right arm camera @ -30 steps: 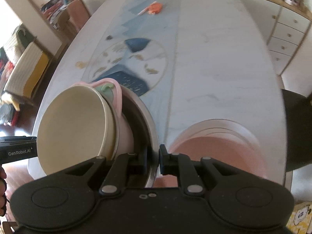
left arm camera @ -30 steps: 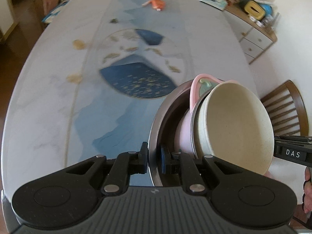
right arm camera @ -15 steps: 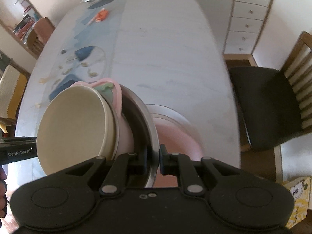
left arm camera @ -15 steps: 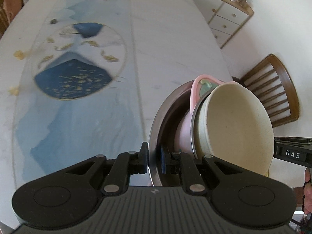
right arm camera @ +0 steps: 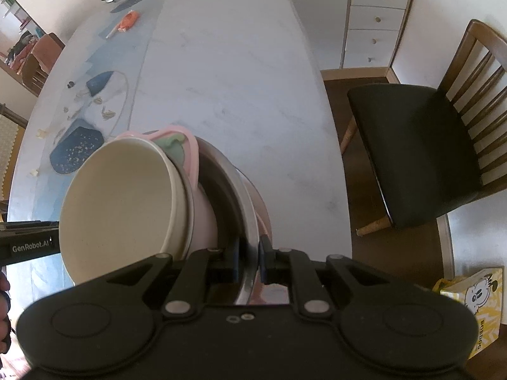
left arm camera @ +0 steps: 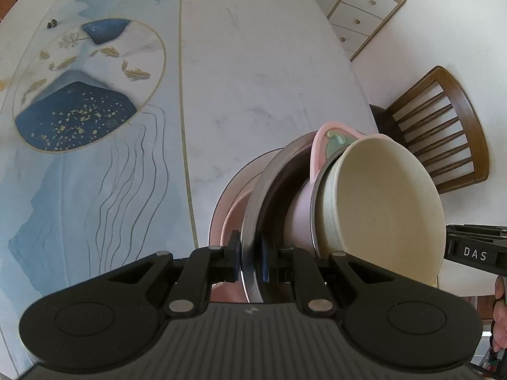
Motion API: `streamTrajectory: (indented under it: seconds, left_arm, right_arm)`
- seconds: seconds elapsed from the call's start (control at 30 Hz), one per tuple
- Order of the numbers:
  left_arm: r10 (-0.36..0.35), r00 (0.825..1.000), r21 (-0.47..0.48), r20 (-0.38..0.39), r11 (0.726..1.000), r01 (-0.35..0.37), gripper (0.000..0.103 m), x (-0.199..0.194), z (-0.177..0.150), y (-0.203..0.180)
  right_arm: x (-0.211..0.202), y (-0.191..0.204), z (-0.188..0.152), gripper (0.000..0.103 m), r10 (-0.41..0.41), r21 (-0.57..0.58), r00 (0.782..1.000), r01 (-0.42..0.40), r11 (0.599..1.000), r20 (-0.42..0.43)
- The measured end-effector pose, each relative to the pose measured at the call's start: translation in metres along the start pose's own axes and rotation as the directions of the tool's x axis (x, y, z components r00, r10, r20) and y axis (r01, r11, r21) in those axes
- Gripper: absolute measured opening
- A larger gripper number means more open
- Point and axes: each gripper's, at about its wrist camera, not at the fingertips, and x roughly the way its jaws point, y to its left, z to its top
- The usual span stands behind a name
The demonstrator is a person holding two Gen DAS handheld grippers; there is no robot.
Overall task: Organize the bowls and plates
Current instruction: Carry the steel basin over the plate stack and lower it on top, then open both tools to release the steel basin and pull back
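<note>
Stack of nested dishes carried between two claws above the tabletop (left arm camera: 253, 63). Left claw (left arm camera: 250, 258) clenched on the rim of the steel bowl (left arm camera: 269, 190), one pad outside and one inside; right claw (right arm camera: 252, 258) clamped likewise on the opposite rim of the same steel bowl (right arm camera: 234, 190). Two-sided grip judged necessary because of the load: a pink bowl (left arm camera: 299, 209) nested inside, a pink-and-green plate (left arm camera: 329, 139) wedged behind it, and a cream bowl (left arm camera: 383, 202) topmost, all leaning in the left-wrist view toward the right claw's side. Both claws pointed steeply downward, with the stack poised just above a pink plate (left arm camera: 228, 202) lying flat on the tabletop near its edge; contact between the two could not be told. Placement judged as the step in hand, the flat plate serving as base for the pile. Risk noted: loose inner dishes free to slide if the steel bowl were tipped further. Wooden chair (right arm camera: 427, 145) beside the tabletop edge, clear of the load.
</note>
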Motion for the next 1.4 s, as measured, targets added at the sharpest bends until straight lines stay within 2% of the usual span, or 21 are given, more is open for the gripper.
streamTrajectory:
  seconds: [0.6,0.77,1.13,1.2,1.27,1.4]
  left_arm:
    - [-0.001,1.000,0.001,-0.009,1.000,0.001,0.012,0.013,-0.002,0.001]
    - [0.015,1.000,0.033,0.007,0.999,-0.015,0.012,0.011,-0.005,-0.004]
    - [0.002,1.000,0.066,0.014,0.998,-0.003,0.012,0.004,-0.006,0.000]
    - [0.014,1.000,0.076,0.020,0.997,-0.015,0.016,0.002,-0.006,0.000]
    - [0.025,0.999,0.084,0.040,0.996,-0.028,0.027,-0.003,-0.008,-0.001]
    - [0.022,0.996,0.099,0.087,0.995,-0.030,0.035,-0.018,-0.012,-0.001]
  right_arm:
    - [0.015,-0.001,-0.002,0.013,-0.007,-0.008,1.000,0.007,1.000,0.000]
    - [0.012,0.000,-0.003,0.020,-0.005,-0.010,1.000,0.005,1.000,0.015]
    - [0.002,0.001,-0.008,0.026,-0.001,0.008,0.999,0.001,1.000,0.047]
    - [-0.002,0.002,-0.009,0.029,0.000,0.010,0.998,-0.001,1.000,0.061]
    - [-0.009,0.004,-0.012,0.029,-0.002,0.006,0.997,0.001,1.000,0.080]
    - [-0.025,0.008,-0.017,0.031,0.001,0.002,0.992,-0.001,1.000,0.123]
